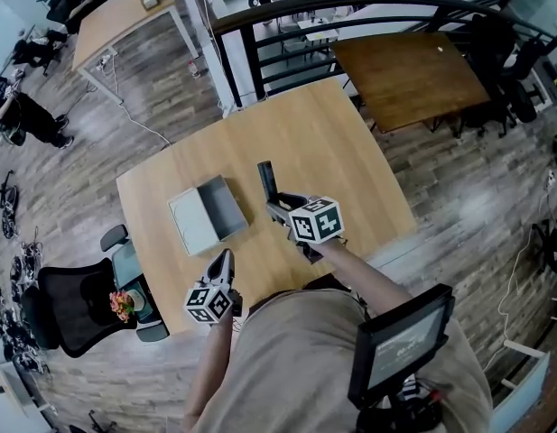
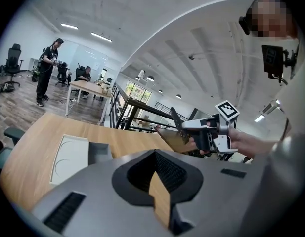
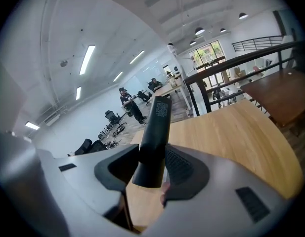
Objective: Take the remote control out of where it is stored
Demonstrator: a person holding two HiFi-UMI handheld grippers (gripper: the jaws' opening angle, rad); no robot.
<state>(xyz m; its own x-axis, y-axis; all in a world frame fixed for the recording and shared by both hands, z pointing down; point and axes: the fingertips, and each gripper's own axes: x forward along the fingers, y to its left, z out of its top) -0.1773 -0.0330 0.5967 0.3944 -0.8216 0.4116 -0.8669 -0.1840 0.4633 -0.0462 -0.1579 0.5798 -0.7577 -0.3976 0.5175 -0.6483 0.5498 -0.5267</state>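
A slim black remote control (image 1: 266,177) sticks up and forward from my right gripper (image 1: 276,204), which is shut on its lower end above the middle of the light wooden table (image 1: 350,152). In the right gripper view the remote (image 3: 154,132) stands between the two pads of that gripper (image 3: 151,169). An open grey box (image 1: 219,207) lies left of it, with its pale lid (image 1: 190,224) beside it. My left gripper (image 1: 225,260) hangs near the table's front edge, its jaws slightly apart with nothing between them (image 2: 154,177). From there I see the remote (image 2: 176,120) and the box (image 2: 99,152).
A black office chair (image 1: 75,305) stands at the table's near left corner. A dark brown table (image 1: 409,75) and a black railing (image 1: 350,12) lie beyond the far edge. People stand and sit far off on the left.
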